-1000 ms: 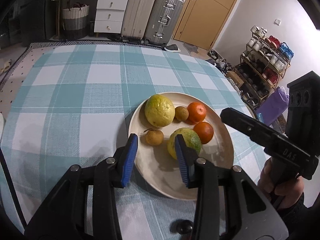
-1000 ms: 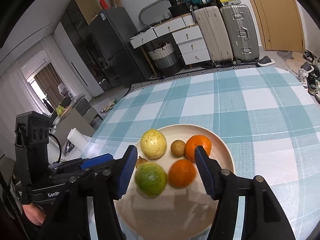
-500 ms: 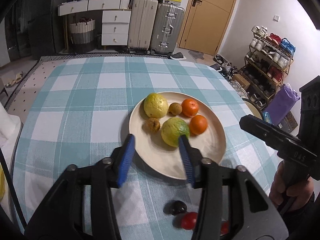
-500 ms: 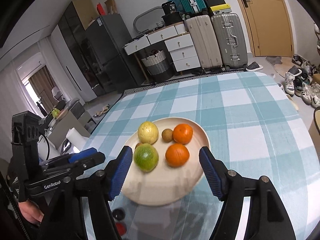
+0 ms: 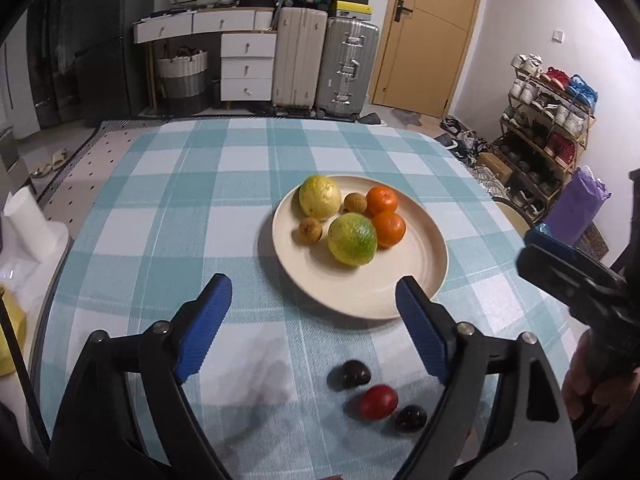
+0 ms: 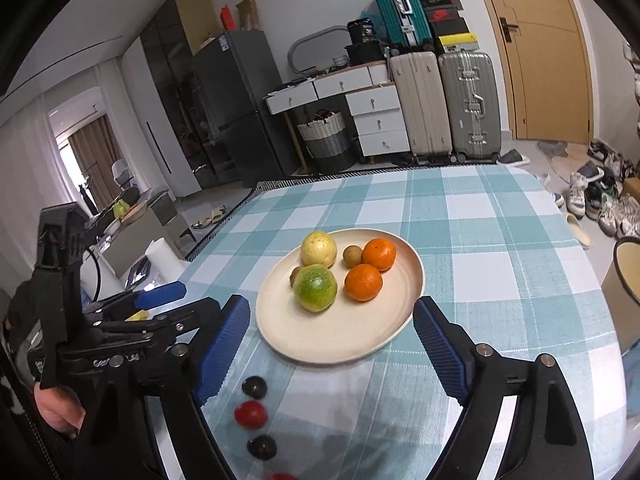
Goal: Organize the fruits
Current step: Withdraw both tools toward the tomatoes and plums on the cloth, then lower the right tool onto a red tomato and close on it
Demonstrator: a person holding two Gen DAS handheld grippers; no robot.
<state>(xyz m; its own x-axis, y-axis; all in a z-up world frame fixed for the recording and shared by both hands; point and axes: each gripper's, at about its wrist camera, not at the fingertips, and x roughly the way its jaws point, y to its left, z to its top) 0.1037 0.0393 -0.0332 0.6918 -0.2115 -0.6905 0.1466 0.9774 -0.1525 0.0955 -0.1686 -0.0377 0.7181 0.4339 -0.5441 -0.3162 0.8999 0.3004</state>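
1. Left gripper (image 5: 314, 324): wide open, holding nothing, up over the checked tablecloth (image 5: 160, 216) on the near side of the plate.
2. Just past the left gripper and a bit right: a cream plate (image 5: 416, 276) with a yellow-green fruit (image 5: 352, 239), a pale yellow fruit (image 5: 319, 195), two oranges (image 5: 387, 229) and two small brown fruits (image 5: 310, 230). All six sit in the far half of the plate, bunched close.
3. Under the left gripper, closer in: a dark plum (image 5: 352, 374), a small red fruit (image 5: 377, 401) and a second dark plum (image 5: 411, 417), loose on the cloth, not on the plate. Lined up in a short row slanting toward the right.
4. Right gripper (image 6: 332, 346): also wide open and empty, near edge of the plate between its blue pads.
5. From the right gripper, the loose fruits lie down and to the left, so probably closer to the left gripper. Looks like the next job: reach down and back for one, not forward.
6. Round little fruits, likely to roll if bumped.
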